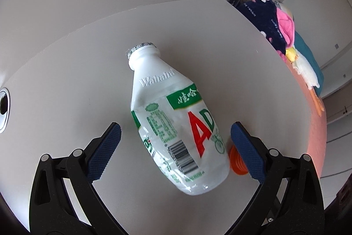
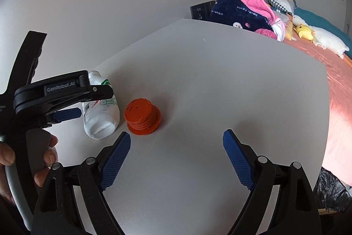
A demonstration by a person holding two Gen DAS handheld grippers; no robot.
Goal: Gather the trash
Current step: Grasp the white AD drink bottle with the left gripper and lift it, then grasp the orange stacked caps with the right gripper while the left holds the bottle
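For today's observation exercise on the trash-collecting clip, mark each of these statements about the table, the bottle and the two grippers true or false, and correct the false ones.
1. The white bottle lies on its side on the table. True.
2. The left gripper is shut on the bottle. False: its jaws are open, with a blue pad on each side of the bottle and a gap showing.
3. An orange ribbed cap sits on the table beside the bottle. True.
4. The right gripper holds the orange cap. False: it is open and empty, with the cap ahead of it.
5. The bottle's mouth is open, with no cap on. True.
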